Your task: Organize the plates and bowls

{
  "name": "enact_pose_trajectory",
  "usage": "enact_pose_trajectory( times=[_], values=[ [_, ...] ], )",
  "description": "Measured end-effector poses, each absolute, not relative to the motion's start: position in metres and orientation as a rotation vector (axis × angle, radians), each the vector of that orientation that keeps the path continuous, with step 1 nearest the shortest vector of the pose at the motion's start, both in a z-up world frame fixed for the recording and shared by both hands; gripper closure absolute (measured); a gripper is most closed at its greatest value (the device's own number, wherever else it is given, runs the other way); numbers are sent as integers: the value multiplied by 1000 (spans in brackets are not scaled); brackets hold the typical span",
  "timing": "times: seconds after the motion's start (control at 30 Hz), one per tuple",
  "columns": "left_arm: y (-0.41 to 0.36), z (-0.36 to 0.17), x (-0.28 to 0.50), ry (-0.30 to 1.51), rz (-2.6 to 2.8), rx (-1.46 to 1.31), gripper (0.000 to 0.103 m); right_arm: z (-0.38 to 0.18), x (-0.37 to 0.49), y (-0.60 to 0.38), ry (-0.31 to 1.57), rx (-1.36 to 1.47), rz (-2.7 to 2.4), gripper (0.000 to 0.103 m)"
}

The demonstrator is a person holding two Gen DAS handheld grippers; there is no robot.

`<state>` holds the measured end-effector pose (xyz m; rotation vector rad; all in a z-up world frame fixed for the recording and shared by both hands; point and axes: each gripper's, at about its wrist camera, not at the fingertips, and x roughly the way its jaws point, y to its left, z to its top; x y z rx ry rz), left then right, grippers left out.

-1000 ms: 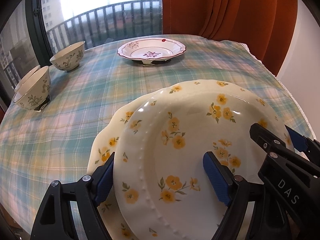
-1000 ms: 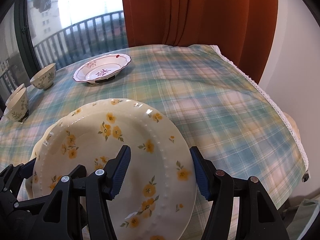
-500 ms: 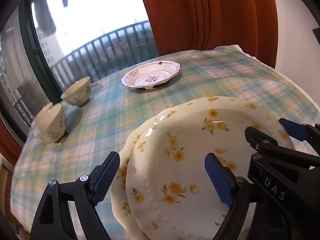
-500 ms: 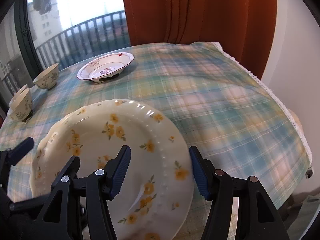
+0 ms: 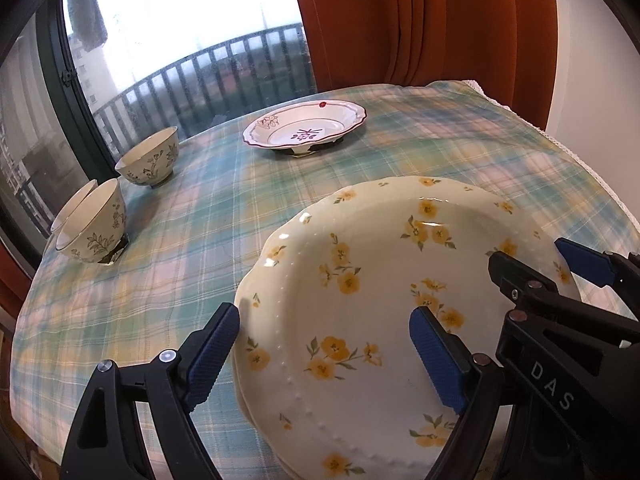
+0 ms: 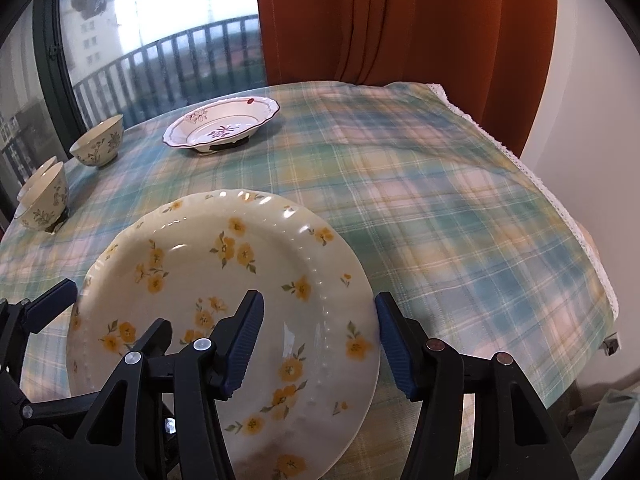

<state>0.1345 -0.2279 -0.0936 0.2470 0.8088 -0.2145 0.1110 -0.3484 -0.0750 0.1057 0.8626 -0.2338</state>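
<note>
Two black two-finger grippers with blue ribbed pads flank a cream ceramic plate with yellow flowers (image 5: 384, 280) lying near the table's front edge. The left gripper (image 5: 324, 356) stands open astride the plate's left rim, its pads clear of it. The right gripper (image 6: 320, 340) straddles the right rim; whether its pads press cannot be told. Farther back on the green plaid tablecloth (image 6: 420, 200) sit one white scalloped dish with a red rim (image 5: 306, 130) and three cream floral bowls (image 5: 149, 158), two of them stacked (image 5: 90, 226).
</note>
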Motion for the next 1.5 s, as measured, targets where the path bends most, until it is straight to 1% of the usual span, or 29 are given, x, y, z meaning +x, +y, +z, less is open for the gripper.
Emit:
enact_pose_trajectory(
  times=[0.17, 0.23, 0.3, 0.37, 0.4, 0.47, 0.7, 1.07, 1.3, 1.5],
  values=[
    [-218, -92, 136, 822, -233, 214, 15, -73, 111, -345, 878, 100, -263, 41],
    [-215, -91, 137, 821, -238, 206, 15, -72, 111, -343, 884, 101, -266, 37],
    [-209, -88, 137, 817, -241, 195, 15, -67, 109, -338, 862, 92, -262, 30],
    [-203, -84, 139, 812, -241, 183, 14, -60, 108, -330, 831, 64, -260, 29],
    [-199, -81, 140, 809, -242, 175, 14, -55, 107, -325, 819, 52, -258, 25],
    [-193, -76, 142, 800, -243, 163, 13, -48, 108, -317, 802, 52, -244, 20],
    [-167, -60, 155, 773, -230, 135, 12, -30, 123, -288, 776, 60, -208, 20],
    [-134, -31, 197, 735, -213, 112, 11, -4, 169, -256, 746, 87, -167, 20],
    [-132, -14, 231, 709, -207, 104, 11, 13, 207, -255, 725, 108, -166, 20],
    [-144, -8, 266, 699, -195, 106, 10, 20, 242, -266, 716, 111, -181, 20]
  ],
)
